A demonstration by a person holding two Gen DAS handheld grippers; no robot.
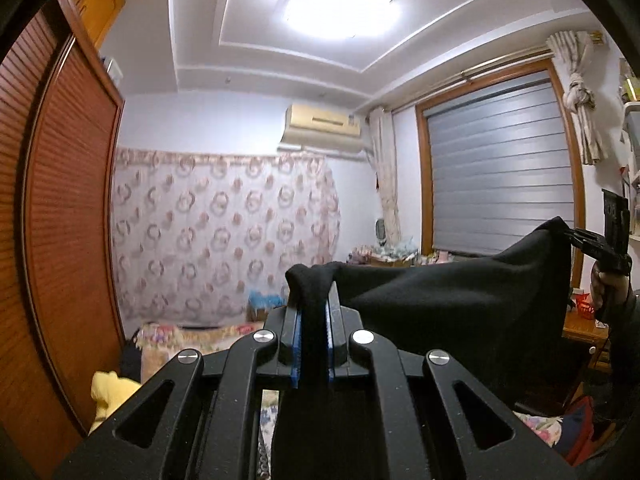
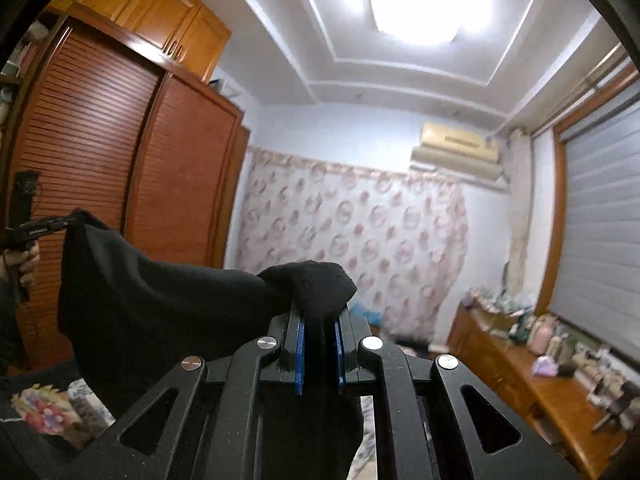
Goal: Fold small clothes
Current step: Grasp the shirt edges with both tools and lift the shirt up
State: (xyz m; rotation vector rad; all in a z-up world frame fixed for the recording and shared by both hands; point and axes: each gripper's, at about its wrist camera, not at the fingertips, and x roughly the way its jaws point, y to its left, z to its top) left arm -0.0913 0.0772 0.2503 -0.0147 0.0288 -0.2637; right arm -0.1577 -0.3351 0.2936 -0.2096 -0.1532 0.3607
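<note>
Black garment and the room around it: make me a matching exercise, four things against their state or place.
Things:
1. black garment
2. ceiling light
3. blind
4. air conditioner

States or places:
A. switched on
B. lowered over the window
C. high on the far wall
D. held between the left gripper and right gripper

Pairs: 1-D, 2-A, 3-B, 4-C

black garment [image 1: 460,312]: lower part cut off behind the gripper bodies, shape unclear | yellow cloth [image 1: 106,394]: left of garment, partly cut off | dresser items [image 2: 560,344]: right of garment, blurred, unidentifiable
</note>
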